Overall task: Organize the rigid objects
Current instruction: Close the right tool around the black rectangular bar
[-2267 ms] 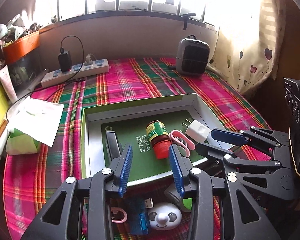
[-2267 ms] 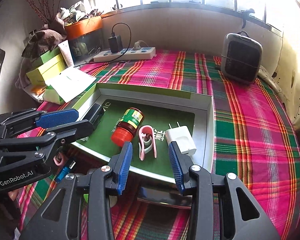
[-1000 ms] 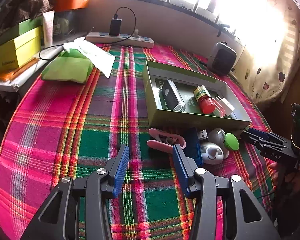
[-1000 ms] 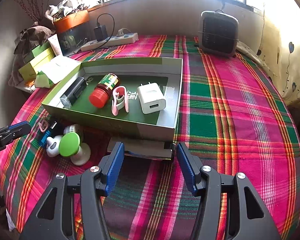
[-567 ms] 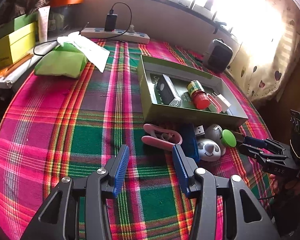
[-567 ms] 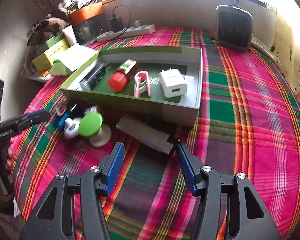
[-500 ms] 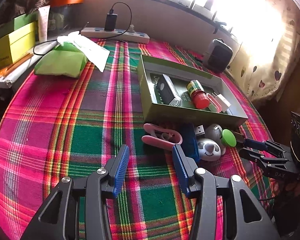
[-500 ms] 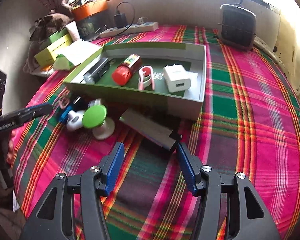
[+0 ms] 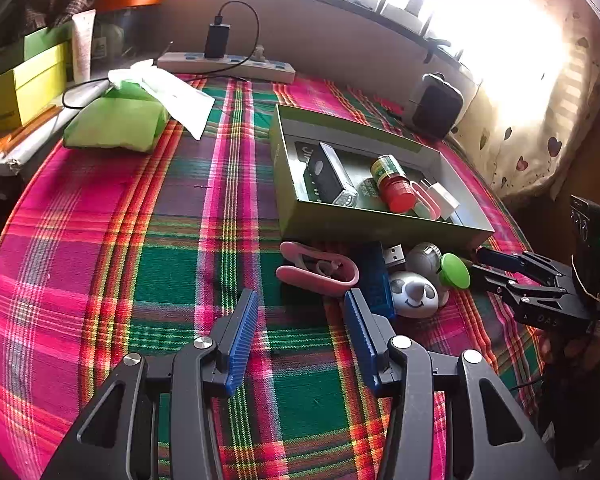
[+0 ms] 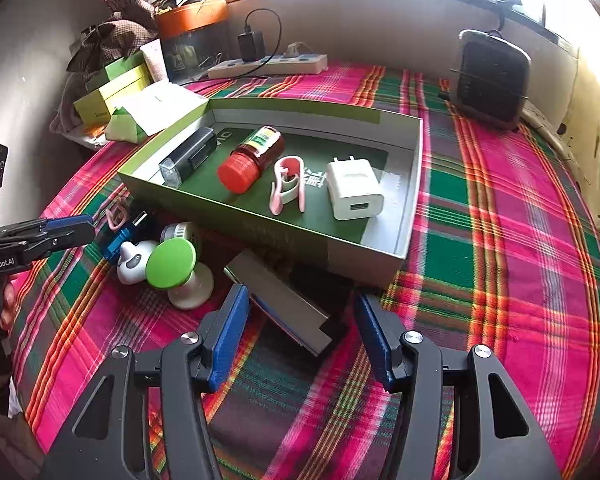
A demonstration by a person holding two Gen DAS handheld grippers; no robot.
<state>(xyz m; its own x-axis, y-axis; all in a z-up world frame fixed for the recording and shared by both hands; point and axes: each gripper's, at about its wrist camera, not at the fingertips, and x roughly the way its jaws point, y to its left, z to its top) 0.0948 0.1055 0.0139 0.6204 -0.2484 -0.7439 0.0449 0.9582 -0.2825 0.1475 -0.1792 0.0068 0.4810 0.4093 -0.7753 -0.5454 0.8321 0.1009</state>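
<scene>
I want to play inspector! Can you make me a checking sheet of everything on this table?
Surface: round table under a plaid cloth.
Job's things: green box holds a black device, red-capped bottle, pink clip and white charger. Outside it lie another pink clip, blue USB stick, panda toy, green-topped gadget and a flat grey case.
Clutter: tissue pack, yellow boxes, small heater.
Grippers: left gripper and right gripper, jaws open, empty.
Cables: power strip with a black plug.
Surroundings: bright window, heart curtain.
</scene>
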